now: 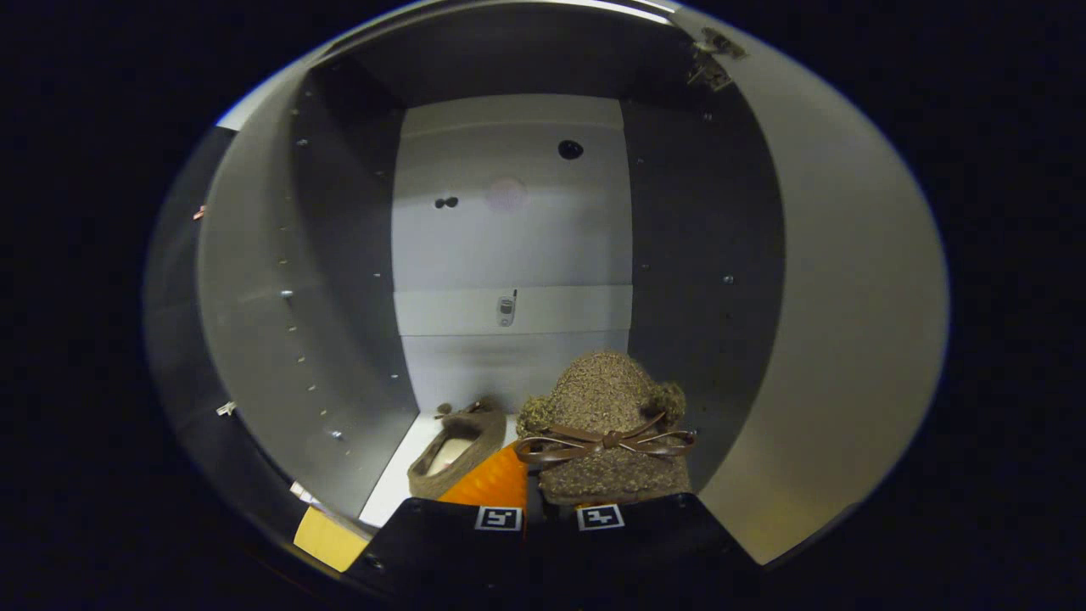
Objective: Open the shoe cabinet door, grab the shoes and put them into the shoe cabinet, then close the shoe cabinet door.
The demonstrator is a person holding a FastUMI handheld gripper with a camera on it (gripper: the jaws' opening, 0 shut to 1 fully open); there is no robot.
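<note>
**Two brown slippers at the open shoe cabinet**

Both are fuzzy brown slippers. One slipper (604, 428), knobbly-textured with a thin brown bow across its top, sits pinched between the fingers of the gripper (550, 501), which have closed narrowly on it. The other slipper (458, 445) lies on the white floor of the shoe cabinet (339, 280), pale lining showing, just ahead and left of the fingers.

The gripper (550, 496) hides the heel of the slipper (607, 433) I hold; finger contact I cannot confirm. The second slipper (451, 448) is partly covered.
</note>
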